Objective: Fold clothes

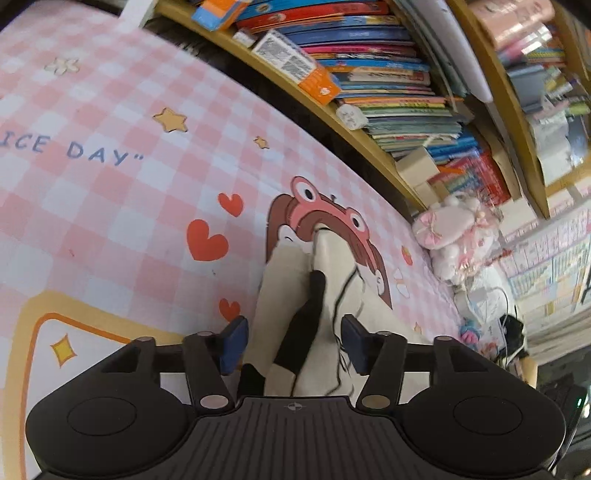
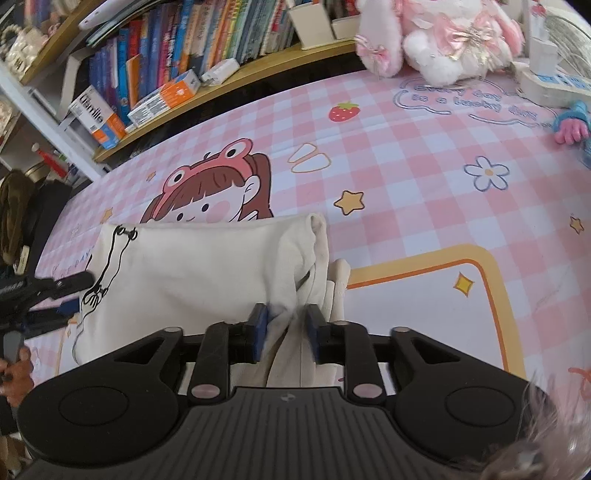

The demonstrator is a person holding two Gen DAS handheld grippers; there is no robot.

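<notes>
Holding: cream garment (image 2: 199,266) is lifted between both grippers above the bench (image 2: 424,177), so a fold can be carried over.
Right gripper (image 2: 286,328): fingers are pinched on bunched cloth between them.
Left gripper (image 1: 293,345): fingers are spread wide; cloth hangs between them, and contact cannot be told.

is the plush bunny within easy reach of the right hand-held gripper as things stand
Probably not yet: the right hand-held gripper is pinching the cream garment. The path over the pink checked mat to the plush bunny looks free.
</notes>
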